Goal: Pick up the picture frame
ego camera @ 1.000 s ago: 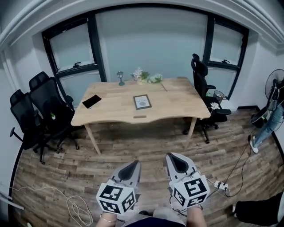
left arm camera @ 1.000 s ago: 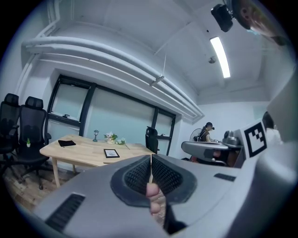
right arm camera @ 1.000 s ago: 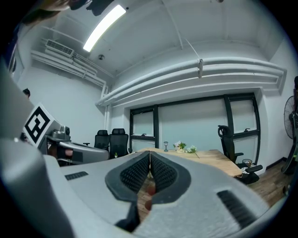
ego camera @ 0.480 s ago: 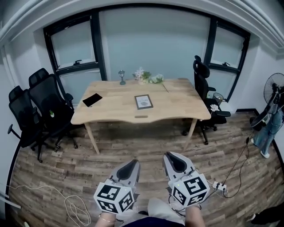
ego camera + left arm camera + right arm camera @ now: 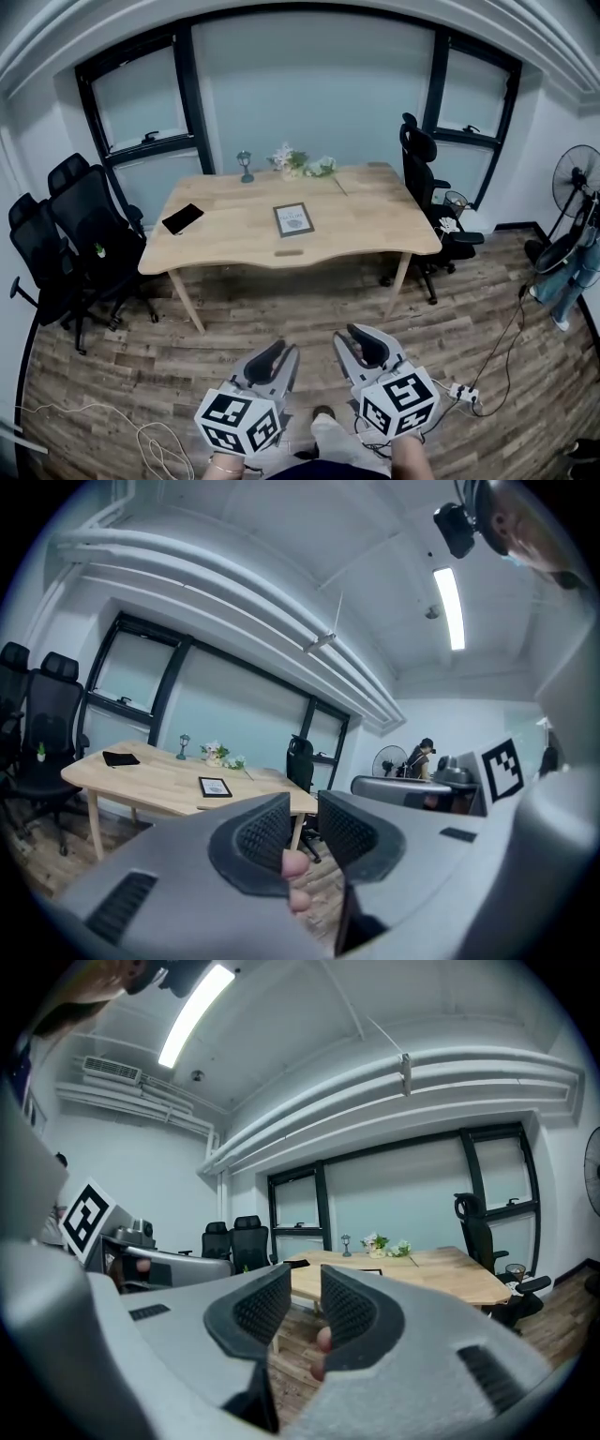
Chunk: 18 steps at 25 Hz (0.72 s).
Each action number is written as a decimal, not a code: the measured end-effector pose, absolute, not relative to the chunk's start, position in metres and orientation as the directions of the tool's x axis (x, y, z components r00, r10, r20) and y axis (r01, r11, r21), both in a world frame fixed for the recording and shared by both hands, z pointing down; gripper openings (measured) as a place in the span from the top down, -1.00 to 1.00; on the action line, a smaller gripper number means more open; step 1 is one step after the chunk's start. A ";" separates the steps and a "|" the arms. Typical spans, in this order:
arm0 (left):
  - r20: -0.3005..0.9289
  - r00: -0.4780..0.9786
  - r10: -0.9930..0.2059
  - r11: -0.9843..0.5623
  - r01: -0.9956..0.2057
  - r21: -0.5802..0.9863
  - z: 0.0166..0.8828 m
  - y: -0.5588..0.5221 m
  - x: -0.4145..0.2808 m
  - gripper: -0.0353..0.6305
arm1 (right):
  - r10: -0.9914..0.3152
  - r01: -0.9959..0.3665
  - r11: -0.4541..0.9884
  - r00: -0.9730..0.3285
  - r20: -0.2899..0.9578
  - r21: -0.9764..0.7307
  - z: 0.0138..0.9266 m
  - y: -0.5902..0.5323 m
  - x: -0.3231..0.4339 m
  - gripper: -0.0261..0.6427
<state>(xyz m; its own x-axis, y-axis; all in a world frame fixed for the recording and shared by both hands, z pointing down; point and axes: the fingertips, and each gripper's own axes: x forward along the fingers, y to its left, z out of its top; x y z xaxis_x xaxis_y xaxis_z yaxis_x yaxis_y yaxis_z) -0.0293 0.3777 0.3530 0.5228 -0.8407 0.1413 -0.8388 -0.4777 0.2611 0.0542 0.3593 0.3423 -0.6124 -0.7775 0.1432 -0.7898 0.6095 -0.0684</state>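
Lying flat near the middle of the wooden table (image 5: 375, 230), the picture frame (image 5: 293, 218) is seen face up, well apart from both grippers. L gripper (image 5: 273, 360) and R gripper (image 5: 362, 345) are held side by side low in head view, over the plank floor (image 5: 141, 366), both pointed toward the table, marker cubes nearest the camera.

L jaws have just been opening: gap seen betw. the ribbed pads, nothing gripped. R jaws likewise have just been opening, gap seen, nothing betw. them. Both claws released and empty.

Also noted on table: black flat device (image 5: 182, 218) near the left corner; small lamp (image 5: 245, 165) and flower bunch (image 5: 302, 166) along the far edge, w/ the frame set in front of the flowers. Two black office chairs (image 5: 80, 234) are seen left of the table, a third chair (image 5: 427, 187) at its right. Standing fan (image 5: 574, 178) at far right.
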 end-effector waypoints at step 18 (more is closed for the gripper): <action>0.169 0.531 -0.830 -0.479 -0.835 0.271 0.361 0.276 -0.007 0.53 | -0.769 -0.786 0.614 -0.617 0.168 -0.077 0.359 0.260 0.078 0.63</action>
